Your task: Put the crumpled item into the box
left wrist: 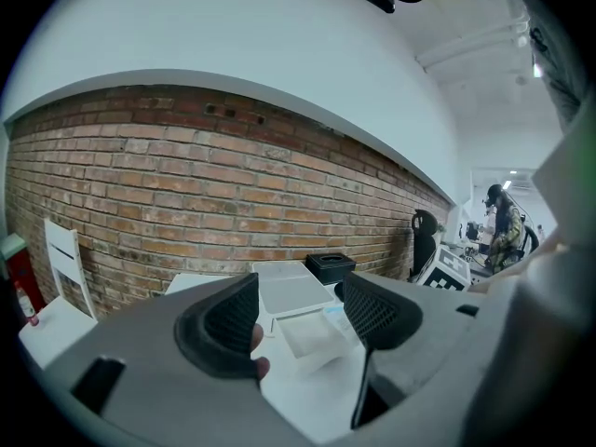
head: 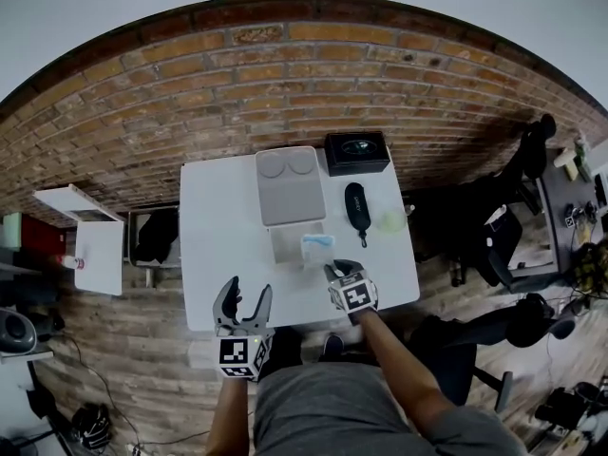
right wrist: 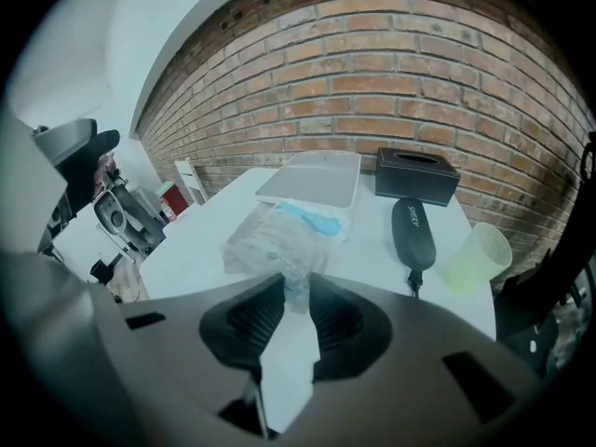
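My right gripper (right wrist: 296, 298) is shut on a crumpled clear plastic wrapper (right wrist: 277, 240) with a blue patch; the wrapper hangs from the jaws just above the white table (head: 218, 245). In the head view the wrapper (head: 318, 245) is right beside a small clear open box (head: 285, 243), with the right gripper (head: 334, 272) just behind it. The same box (left wrist: 312, 335) shows between the jaws of my left gripper (left wrist: 298, 319), which is open and holds nothing. In the head view the left gripper (head: 245, 297) hovers at the table's near edge.
A flat grey lid or tray (head: 290, 186) lies behind the box. At the far side stands a black tissue box (head: 357, 152). A black glasses case (head: 357, 207) and a pale green cup (head: 391, 220) lie to the right. A white chair (head: 95, 245) stands left of the table.
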### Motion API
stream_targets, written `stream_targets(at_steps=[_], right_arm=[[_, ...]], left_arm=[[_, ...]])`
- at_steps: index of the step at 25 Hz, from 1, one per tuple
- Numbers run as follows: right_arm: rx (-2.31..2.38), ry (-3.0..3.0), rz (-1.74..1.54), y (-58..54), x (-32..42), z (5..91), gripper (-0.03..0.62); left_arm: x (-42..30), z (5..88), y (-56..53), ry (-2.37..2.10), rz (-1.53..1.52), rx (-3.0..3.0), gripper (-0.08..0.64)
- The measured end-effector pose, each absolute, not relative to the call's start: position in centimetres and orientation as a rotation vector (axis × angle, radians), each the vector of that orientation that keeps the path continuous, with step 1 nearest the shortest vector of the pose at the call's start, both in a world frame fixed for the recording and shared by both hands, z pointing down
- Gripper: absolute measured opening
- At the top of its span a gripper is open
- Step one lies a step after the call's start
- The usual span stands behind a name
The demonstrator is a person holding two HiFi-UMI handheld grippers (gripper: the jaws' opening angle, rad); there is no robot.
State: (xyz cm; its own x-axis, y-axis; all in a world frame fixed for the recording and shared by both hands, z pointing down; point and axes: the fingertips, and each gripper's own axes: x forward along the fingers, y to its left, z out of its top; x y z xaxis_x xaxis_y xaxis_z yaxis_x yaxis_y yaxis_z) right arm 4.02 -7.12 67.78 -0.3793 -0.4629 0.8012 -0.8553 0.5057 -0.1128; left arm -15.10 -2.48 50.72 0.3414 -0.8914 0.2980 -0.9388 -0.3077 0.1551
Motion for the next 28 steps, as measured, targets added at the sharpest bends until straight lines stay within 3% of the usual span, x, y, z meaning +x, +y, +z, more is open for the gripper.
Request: stream_targets(at_steps=[28], right_arm=[[1.033, -1.822, 0.828, -10.3, 1.0, 72.1, 0.087]], left_arm=[[-19.7, 51.0, -4.9, -1.598, 0.193, 2.318, 0.276]])
